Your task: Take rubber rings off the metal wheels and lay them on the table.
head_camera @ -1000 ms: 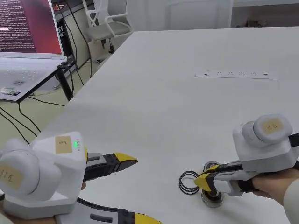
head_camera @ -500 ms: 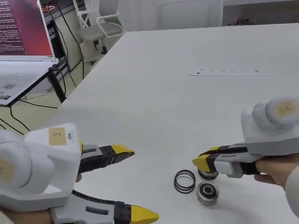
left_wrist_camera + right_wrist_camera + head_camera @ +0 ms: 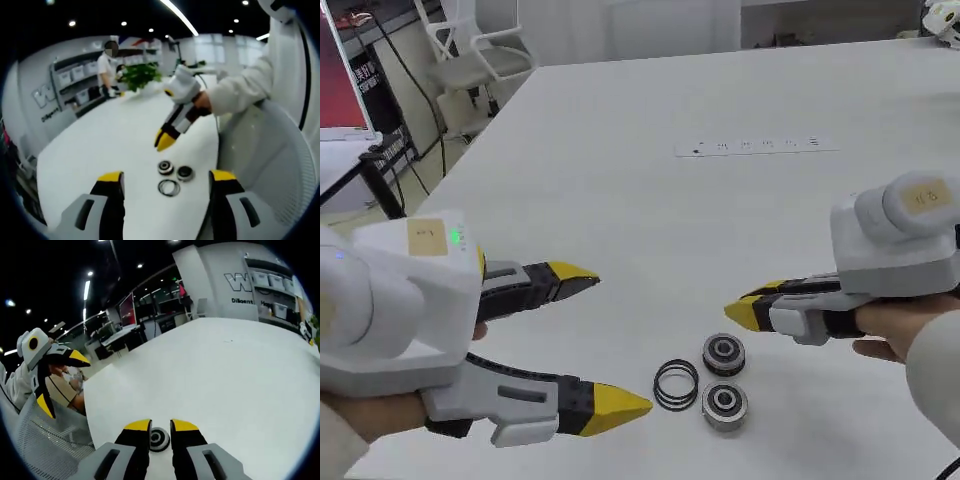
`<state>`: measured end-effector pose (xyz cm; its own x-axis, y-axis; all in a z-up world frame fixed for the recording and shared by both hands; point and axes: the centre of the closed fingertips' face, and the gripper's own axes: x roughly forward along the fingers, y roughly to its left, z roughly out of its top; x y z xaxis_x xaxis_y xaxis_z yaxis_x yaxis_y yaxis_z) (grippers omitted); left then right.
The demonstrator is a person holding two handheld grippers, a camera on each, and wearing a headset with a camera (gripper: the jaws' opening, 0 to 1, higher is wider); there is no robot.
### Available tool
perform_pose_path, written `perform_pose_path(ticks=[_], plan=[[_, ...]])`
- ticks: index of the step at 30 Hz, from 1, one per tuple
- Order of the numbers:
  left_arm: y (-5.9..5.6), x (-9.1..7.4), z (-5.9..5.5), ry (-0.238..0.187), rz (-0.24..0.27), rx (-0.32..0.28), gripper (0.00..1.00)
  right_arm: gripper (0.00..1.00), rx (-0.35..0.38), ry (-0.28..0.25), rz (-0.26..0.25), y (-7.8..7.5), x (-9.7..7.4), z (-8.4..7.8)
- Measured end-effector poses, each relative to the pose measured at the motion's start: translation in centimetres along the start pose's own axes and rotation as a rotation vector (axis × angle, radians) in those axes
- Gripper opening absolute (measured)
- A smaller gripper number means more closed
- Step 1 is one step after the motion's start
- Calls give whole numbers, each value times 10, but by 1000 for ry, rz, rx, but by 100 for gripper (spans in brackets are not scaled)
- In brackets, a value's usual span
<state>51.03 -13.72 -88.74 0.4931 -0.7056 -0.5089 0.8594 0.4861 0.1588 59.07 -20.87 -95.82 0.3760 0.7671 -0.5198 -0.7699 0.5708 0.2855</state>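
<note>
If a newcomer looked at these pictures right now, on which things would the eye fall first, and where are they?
First the two yellow-tipped grippers above the white table: the left gripper with jaws wide open, the right gripper with jaws close together, holding nothing. Between them lie two metal wheels, side by side, and a small stack of black rubber rings just beside the nearer wheel.

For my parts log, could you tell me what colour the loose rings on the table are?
Black; the rings show best in the head view.

wheel partly behind jaws, monitor cropped
</note>
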Motion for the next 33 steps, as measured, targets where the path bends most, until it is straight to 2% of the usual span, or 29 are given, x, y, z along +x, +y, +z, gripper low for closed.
perform_pose_path(ticks=[5,10,12,17,19,22,25,26,28,30,31,33], plan=[[6,18,13,-14,-31,36,66,13,6,17,-23,-7,-5,-6],[11,40,23,7,-51,76,62,15,-11,53,-31,-14,-5,-17],[12,48,27,12,-54,112,59,15,-23,82,-21,-14,-4,-25],[10,68,31,-24,-98,93,57,18,-82,128,19,-9,0,-35],[12,75,29,-33,-105,85,55,21,-94,137,39,-6,2,-37],[16,86,19,-33,-109,58,51,26,-111,175,59,-5,6,-48],[20,95,9,-47,-94,9,46,24,-149,210,49,-9,8,-56],[21,98,6,-46,-87,-16,44,24,-149,210,50,-8,9,-57],[20,104,-3,-39,-94,-19,40,24,-154,208,56,-8,10,-58],[19,112,-7,-56,-85,-63,36,25,-189,208,72,-5,12,-60],[16,115,-11,-56,-106,-57,34,25,-207,205,79,-3,14,-60],[14,120,-18,-44,-109,-59,28,25,-216,198,93,1,15,-60]])
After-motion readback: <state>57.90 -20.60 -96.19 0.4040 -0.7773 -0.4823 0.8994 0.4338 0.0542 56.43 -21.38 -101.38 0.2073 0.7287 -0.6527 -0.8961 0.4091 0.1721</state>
